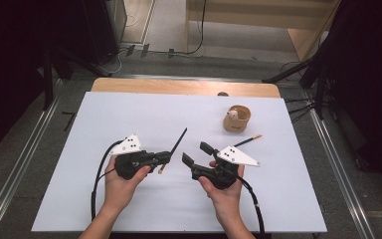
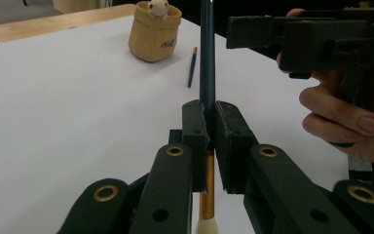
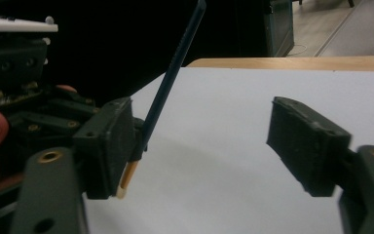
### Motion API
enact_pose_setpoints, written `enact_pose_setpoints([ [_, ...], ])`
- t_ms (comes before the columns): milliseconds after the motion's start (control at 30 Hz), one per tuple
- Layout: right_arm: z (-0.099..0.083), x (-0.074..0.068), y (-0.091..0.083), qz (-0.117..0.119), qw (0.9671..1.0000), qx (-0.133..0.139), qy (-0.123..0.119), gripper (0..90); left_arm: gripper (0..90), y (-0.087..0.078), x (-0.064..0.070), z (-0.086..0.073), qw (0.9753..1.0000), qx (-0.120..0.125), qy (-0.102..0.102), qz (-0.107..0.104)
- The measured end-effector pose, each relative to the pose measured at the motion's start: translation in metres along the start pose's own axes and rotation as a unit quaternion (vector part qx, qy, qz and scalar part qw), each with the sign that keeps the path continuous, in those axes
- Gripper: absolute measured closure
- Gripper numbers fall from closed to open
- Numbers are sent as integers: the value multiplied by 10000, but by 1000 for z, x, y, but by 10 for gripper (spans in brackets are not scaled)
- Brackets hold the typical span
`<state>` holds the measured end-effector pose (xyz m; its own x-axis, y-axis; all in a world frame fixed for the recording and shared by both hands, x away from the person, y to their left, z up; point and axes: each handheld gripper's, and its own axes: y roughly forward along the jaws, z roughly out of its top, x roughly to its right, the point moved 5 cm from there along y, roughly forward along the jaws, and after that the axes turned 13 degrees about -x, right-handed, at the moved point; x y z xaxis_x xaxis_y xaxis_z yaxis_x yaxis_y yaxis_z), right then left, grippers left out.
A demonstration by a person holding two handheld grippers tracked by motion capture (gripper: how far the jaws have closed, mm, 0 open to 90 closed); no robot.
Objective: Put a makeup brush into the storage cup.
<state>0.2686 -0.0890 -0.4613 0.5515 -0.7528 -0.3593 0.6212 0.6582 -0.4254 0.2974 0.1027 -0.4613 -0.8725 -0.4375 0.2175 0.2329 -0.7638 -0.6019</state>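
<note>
My left gripper (image 1: 166,158) (image 2: 209,127) is shut on a dark blue brush (image 1: 179,139) (image 2: 207,53), a little above the brush's gold ferrule. The handle rises up and away from the jaws; the pale tip hangs below. My right gripper (image 1: 197,153) (image 3: 204,146) stands open just right of it, with nothing between its jaws. In the right gripper view the brush (image 3: 173,73) slants past my left jaw's outer side. A second thin brush (image 1: 247,141) (image 2: 192,67) lies flat on the white table (image 1: 129,114) near a tan pot (image 1: 237,118) (image 2: 155,31).
The tan pot has a small white figure in its mouth and stands at the back right. A wooden strip (image 1: 179,87) runs along the table's far edge. Dark drapes and stands flank both sides. A cable trails from each gripper toward the near edge.
</note>
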Motion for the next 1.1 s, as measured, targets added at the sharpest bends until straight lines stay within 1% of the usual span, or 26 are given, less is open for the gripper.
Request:
enact_pose_setpoints([
  [33, 0, 0, 0, 0, 10000, 0, 0, 296, 844, 1, 1, 0, 10000, 32, 0, -19],
  [67, 0, -1, 1, 64, 9999, 1, 108, 320, 844, 1, 3, 0, 10000, 71, 17, -43],
  [133, 0, -2, 2, 77, 9999, -11, 142, 335, 844, 4, 5, 0, 9999, 139, 37, -64],
  [233, -2, -5, 5, 311, 9992, -7, 264, 399, 844, 6, 10, 0, 9995, 266, 67, -126],
  [267, -4, -7, 6, 484, 9982, 23, 346, 469, 844, 7, 11, 0, 9994, 322, 91, -95],
  [333, -5, -8, 7, 592, 9975, 65, 388, 517, 844, 9, 15, -1, 9991, 399, 129, -105],
  [367, -6, -9, 7, 664, 9967, 95, 452, 544, 844, 10, 16, -1, 9990, 410, 138, -121],
  [400, -6, -10, 7, 769, 9954, 138, 548, 567, 844, 11, 18, -1, 9988, 441, 145, -148],
  [467, -6, -10, 6, 969, 9922, 216, 753, 611, 844, 12, 19, -1, 9988, 428, 164, -153],
  [500, -6, -10, 6, 969, 9922, 216, 753, 611, 844, 13, 20, -1, 9989, 408, 170, -164],
  [533, -6, -11, 6, 1020, 9908, 284, 838, 619, 844, 13, 21, -1, 9988, 438, 175, -155],
  [567, -6, -11, 7, 978, 9909, 357, 848, 639, 844, 14, 22, -1, 9986, 469, 156, -182],
  [600, -7, -11, 8, 967, 9910, 359, 852, 647, 844, 14, 23, 0, 9985, 471, 142, -220],
  [667, -8, -11, 8, 977, 9903, 383, 906, 665, 844, 15, 26, 0, 9985, 494, 162, -153],
  [700, -8, -11, 8, 970, 9903, 391, 912, 666, 844, 15, 26, 0, 9985, 494, 162, -153],
  [767, -8, -10, 8, 992, 9897, 395, 950, 679, 844, 17, 27, -1, 9986, 491, 171, -101],
  [867, -9, -10, 9, 988, 9895, 408, 973, 692, 844, 18, 27, -1, 9985, 518, 161, -84],
  [933, -9, -10, 9, 985, 9895, 396, 979, 707, 844, 18, 27, -1, 9986, 488, 159, -128],
  [967, -9, -10, 9, 1008, 9890, 384, 1013, 727, 843, 18, 27, -1, 9986, 476, 180, -112],
  [1033, -10, -10, 10, 1004, 9891, 384, 1011, 727, 844, 20, 28, -2, 9988, 437, 165, -133],
  [1100, -10, -10, 11, 996, 9894, 366, 990, 738, 844, 20, 28, -1, 9987, 450, 177, -128],
])
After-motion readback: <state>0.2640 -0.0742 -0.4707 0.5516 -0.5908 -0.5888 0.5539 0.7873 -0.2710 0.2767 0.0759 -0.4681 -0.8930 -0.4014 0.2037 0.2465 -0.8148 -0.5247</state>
